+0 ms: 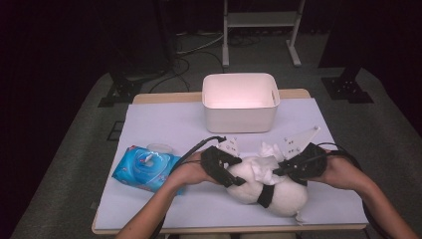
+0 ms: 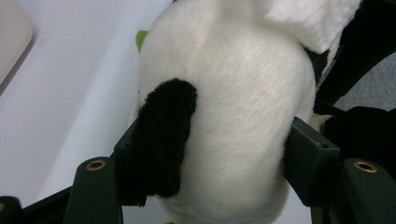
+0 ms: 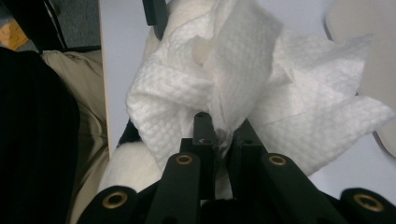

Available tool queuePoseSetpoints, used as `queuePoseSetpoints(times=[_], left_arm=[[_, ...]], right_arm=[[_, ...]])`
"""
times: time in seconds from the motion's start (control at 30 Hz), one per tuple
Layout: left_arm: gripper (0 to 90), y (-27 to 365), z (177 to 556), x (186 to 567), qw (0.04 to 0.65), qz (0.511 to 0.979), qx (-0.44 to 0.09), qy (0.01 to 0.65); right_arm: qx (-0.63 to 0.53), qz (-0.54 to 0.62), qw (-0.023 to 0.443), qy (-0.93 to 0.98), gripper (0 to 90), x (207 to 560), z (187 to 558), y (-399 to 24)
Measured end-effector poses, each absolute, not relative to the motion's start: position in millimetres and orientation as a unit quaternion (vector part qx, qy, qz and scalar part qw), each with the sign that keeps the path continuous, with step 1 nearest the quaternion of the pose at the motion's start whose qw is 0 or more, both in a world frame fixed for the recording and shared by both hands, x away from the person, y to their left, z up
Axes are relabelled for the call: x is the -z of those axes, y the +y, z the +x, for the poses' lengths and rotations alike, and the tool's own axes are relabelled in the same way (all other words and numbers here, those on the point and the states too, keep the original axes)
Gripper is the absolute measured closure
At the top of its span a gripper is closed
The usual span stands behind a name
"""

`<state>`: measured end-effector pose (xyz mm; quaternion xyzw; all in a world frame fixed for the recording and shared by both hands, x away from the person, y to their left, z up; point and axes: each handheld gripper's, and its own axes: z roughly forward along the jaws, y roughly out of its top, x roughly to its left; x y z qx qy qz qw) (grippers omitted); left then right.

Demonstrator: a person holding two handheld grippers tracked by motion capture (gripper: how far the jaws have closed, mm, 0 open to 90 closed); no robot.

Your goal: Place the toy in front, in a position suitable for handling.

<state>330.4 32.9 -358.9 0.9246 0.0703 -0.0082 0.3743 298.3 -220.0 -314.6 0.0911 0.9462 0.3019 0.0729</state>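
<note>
plush toy: white stuffed animal with black patches [image 1: 266, 185], lying on its side near the 6 o'clock edge of the desk [image 1: 164, 124], between the two hands

left tongs: [image 1: 230, 175] jaws on either side of the plush's round body, pads pressed into the fur. In the left gripper view one jaw sits right against a black fuzzy limb [image 2: 163, 140], the other against the white flank at 3 o'clock. So they're clamped on the plush toy [image 2: 233, 116]

right tongs: [image 1: 279, 169] jaws pressed together, pinching a crumpled white wipe [image 1: 263, 162]. The right gripper view shows the embossed wipe [image 3: 243, 88] bunched up right at the tips of the right tongs [image 3: 219, 130]

wipe: resting on top of the plush, spilling toward 12 o'clock from it

wet wipes pack: blue, with a white flip lid [image 1: 145, 169], at 9 o'clock from the plush, just beside the left forearm

bin: white rectangular tub [image 1: 240, 102], at 12 o'clock on the desk, well apart from the plush

desk cover: pale sheet over a wooden top

background: dark floor, cables and a metal stand's legs [image 1: 261, 30] way up at 12 o'clock
</note>
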Motion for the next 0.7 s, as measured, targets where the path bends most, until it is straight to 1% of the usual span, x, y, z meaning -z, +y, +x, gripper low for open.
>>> queuePoseSetpoints(times=[0.07,0.4,0.7], left_arm=[[34.8,34,329,358,0.385,0.92,0.014,0.068],[34.9,34,325,349,0.384,0.921,-0.013,0.064],[34.9,26,321,342,0.385,0.921,-0.026,0.052]], right_arm=[[-0.301,0.088,0.071,0.947,82.0,314,300,-215],[-0.306,0.078,0.067,0.947,82.0,306,309,-197],[-0.335,0.068,0.064,0.937,82.0,290,315,-184]])
